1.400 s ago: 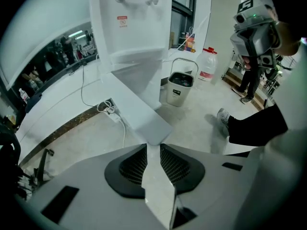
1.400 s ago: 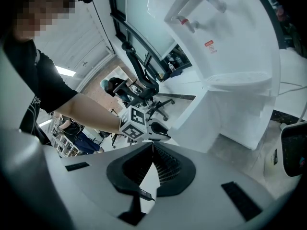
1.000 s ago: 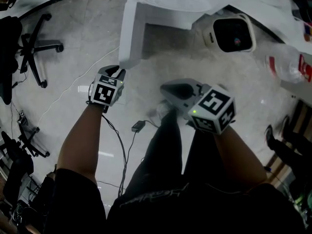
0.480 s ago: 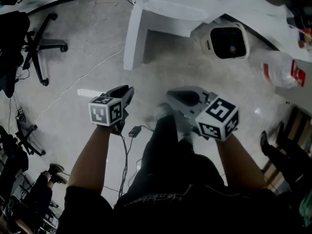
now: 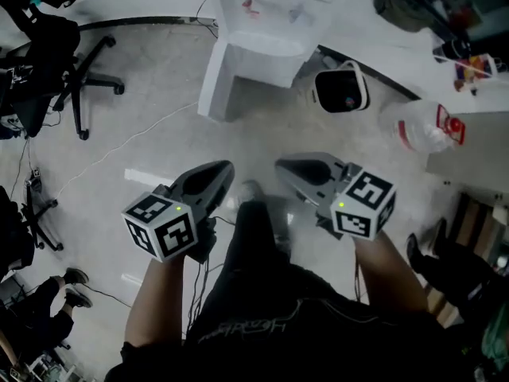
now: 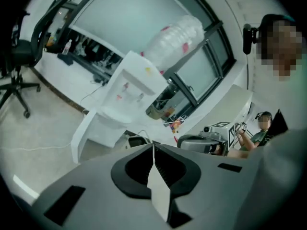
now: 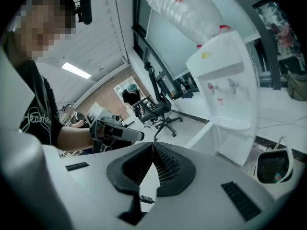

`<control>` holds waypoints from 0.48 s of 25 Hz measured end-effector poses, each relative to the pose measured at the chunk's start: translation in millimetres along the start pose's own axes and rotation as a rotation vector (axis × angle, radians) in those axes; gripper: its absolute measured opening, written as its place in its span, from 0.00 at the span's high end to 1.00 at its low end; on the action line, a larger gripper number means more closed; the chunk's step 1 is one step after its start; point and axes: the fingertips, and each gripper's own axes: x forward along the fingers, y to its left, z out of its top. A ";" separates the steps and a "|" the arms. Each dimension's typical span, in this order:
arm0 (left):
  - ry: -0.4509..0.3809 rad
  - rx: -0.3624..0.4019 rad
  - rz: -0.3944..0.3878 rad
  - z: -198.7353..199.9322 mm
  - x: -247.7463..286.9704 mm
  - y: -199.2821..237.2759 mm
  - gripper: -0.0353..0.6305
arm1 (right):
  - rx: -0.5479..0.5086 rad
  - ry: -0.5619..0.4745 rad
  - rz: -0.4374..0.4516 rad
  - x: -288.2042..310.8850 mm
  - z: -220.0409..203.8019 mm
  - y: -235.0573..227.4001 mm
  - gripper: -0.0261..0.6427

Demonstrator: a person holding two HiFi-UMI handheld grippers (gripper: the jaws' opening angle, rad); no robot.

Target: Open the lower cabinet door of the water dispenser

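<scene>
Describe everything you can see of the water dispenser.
The water dispenser is a white, plastic-looking upright cabinet standing on the pale floor. An inverted clear bottle sits on top; two taps hang above a drip tray. Its lower door stands swung open, with nothing gripping it.

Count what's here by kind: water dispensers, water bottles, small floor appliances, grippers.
Water dispenser: 1
Water bottles: 2, mounted bottle on the dispenser, loose bottle on the floor
Small white appliance with a dark front: 1
Grippers: 2, left gripper and right gripper
Total: 6
</scene>
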 end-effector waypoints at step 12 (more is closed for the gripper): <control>-0.275 0.251 -0.067 32.5 -120.5 -245.6 0.95 | -0.218 -0.212 0.072 -186.6 85.7 186.9 0.94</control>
